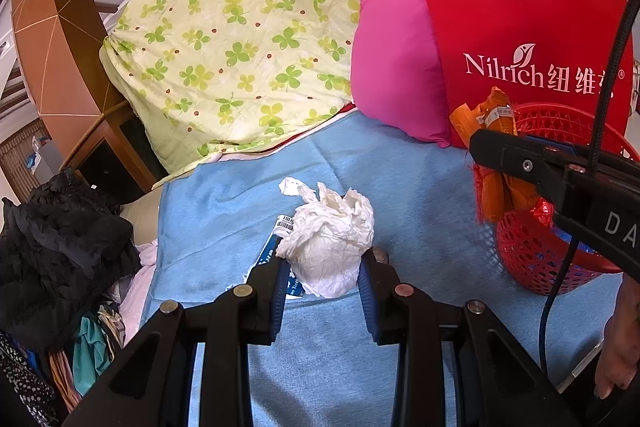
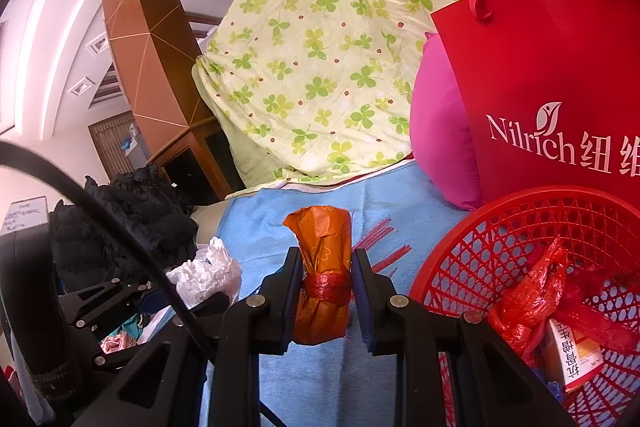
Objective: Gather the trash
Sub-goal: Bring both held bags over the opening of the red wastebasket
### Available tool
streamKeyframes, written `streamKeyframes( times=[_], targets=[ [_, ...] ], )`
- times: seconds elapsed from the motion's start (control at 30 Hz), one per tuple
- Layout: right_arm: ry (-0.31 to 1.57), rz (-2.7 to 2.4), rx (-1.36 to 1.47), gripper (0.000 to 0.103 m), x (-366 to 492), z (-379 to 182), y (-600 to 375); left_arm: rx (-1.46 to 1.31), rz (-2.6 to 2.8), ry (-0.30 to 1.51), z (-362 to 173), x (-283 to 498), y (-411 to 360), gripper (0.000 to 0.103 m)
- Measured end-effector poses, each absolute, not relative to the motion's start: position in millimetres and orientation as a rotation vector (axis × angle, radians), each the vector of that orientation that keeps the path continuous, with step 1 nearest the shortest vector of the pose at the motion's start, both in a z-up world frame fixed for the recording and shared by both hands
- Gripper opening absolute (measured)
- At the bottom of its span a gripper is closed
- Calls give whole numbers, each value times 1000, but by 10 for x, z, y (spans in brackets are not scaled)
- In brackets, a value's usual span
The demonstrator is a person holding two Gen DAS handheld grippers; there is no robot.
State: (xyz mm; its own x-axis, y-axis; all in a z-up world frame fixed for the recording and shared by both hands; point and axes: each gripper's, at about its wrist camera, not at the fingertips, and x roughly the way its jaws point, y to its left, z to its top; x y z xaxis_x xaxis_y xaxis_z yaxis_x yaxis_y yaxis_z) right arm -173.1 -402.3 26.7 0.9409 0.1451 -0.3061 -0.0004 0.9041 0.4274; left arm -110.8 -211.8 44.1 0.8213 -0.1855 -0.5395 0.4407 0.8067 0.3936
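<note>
Trash: two pieces in hand, more already in the red basket (image 2: 472,227) at right on the blue towel (image 1: 420,187). Left gripper (image 1: 324,267) is clamped on a crumpled white tissue wad (image 1: 332,235), which sits low over the towel w/ a blue-and-white wrapper (image 1: 276,255) just beside or under it (can't tell if that's caught too). Right gripper (image 2: 325,279) is closed on an orange packet (image 2: 322,267) tied w/ red string, held upright just left of the basket. Best approach, imo: do the right one first, since it's nearest. Carry the packet over the rim before letting go, not at the edge, as the string ends could snag the mesh. Then bring the tissue across w/o squeezing harder; it's soft and could slip or tear. Check the wrapper afterwards.
</note>
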Motion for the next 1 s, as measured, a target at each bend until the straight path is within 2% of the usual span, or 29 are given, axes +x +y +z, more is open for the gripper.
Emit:
streamKeyframes(
  times=[1.0],
  targets=[
    [322, 47, 454, 27, -1825, 279, -4068, 555, -371, 497, 462, -1162, -2250, 34]
  ],
)
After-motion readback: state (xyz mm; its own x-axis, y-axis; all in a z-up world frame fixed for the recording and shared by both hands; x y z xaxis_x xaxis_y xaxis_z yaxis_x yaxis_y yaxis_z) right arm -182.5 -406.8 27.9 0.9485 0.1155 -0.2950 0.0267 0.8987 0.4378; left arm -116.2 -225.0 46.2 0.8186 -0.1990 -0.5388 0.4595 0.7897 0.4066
